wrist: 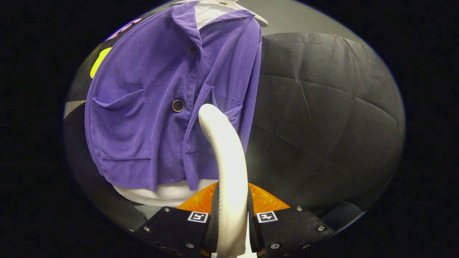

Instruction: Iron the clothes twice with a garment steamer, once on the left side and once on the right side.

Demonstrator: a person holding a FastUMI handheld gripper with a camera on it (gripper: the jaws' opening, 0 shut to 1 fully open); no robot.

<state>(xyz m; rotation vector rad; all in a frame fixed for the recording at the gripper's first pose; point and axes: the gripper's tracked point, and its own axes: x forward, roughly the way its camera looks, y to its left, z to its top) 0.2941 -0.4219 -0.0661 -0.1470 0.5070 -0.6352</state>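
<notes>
- As the hand-held gripper clamped both fingers against the sides of the white garment steamer, the tool rose straight ahead from between them, its long axis running up and away, with a slight curl to the left at the rounded head.
- That head stood against the lower right front panel of the purple jacket, just beside the small right pocket; whether it actually touched the cloth could not be told.
- Most of the jacket hung ahead and to the left of the fingers, draped over a white undershirt on a hanger, its long axis vertical, collar at the top and hem nearest the hand-held gripper.
- Two dark buttons marked the centre line, lying left of the steamer head, so the tool sat on the side of the garment that lay right of the fingers.
- A faint haze, probably steam, hung just right of the steamer body.
- Judging by this position, a pass along the nearer panel looked under way, and the far panel with the large pocket would call for a shift leftward across the button line.
</notes>
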